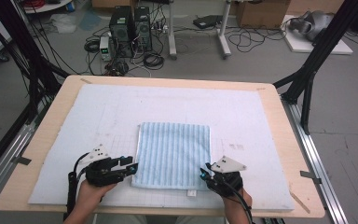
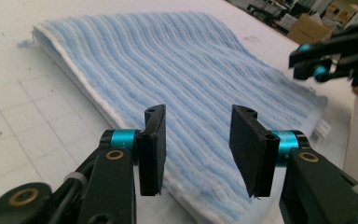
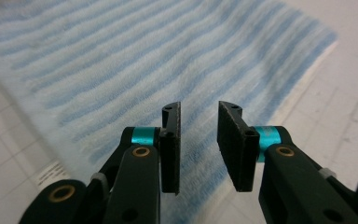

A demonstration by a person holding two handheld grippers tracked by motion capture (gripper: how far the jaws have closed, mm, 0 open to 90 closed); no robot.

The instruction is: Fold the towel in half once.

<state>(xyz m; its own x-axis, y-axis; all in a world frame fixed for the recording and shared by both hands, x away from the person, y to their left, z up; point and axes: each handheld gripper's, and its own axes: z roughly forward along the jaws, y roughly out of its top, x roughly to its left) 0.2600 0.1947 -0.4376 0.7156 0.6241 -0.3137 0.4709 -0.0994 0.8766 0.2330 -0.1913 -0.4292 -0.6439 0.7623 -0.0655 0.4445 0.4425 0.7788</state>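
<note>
High view is showing us working a folded blue striped towel on a pale mat, with a gripper at each near corner. Going left to right, we are holding the left gripper just off the towel's near left corner, its jaws standing moderately apart with nothing between the pads; the towel's white-edged side is lying just beyond and below the jaw tips. To do this step well, in our judgement, we are needing to lower those jaws so one pad slides under every layer at the corner and the other comes down on top, before closing. Next, we are keeping the right gripper at the near right corner, jaws narrowly parted and empty, the towel's edge running under and just ahead of them. We are judging that both corners should be taken at matching depth and lifted together, so the fold stays square.

As for the towel, it is lying flat and roughly square, doubled over, pale blue ribs running away from the jaws, with a small white label sticking out at the near edge, between the two grippers and closer to the right one.
</note>
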